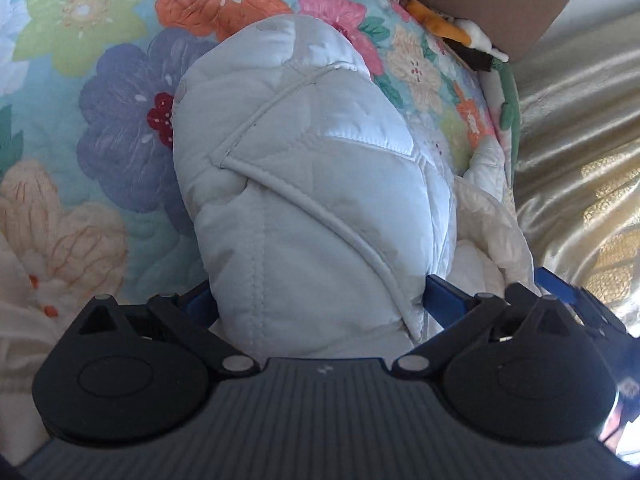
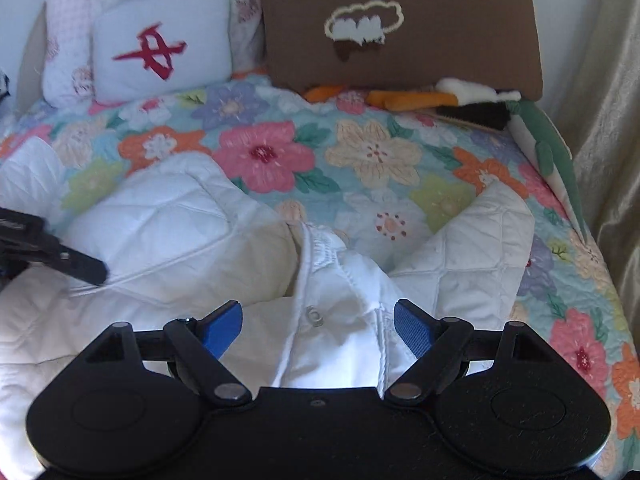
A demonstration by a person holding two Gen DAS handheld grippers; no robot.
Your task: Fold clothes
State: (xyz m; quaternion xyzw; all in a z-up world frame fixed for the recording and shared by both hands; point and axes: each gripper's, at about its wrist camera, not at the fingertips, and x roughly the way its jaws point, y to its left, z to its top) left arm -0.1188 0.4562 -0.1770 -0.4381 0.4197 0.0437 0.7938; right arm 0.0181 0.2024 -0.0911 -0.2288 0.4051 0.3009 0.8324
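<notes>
A white quilted jacket point(image 2: 172, 216) lies on a floral bedspread point(image 2: 360, 160). In the left wrist view a bulky folded part of the jacket point(image 1: 304, 184) fills the space between my left gripper's point(image 1: 320, 300) wide-apart blue fingers point(image 1: 444, 300); the fingertips are hidden by the fabric. In the right wrist view my right gripper point(image 2: 318, 322) is open, its blue pads point(image 2: 412, 328) on either side of the jacket's snap-button front edge point(image 2: 314, 314) without pinching it. The left gripper point(image 2: 68, 260) shows at the left edge, resting on the jacket.
A brown cushion point(image 2: 400, 28) and a white pillow with a red character point(image 2: 160, 44) stand at the bed's head. Orange and green plush toys point(image 2: 440, 100) lie below the brown cushion. A gold curtain point(image 1: 580, 160) hangs along the bed's right side.
</notes>
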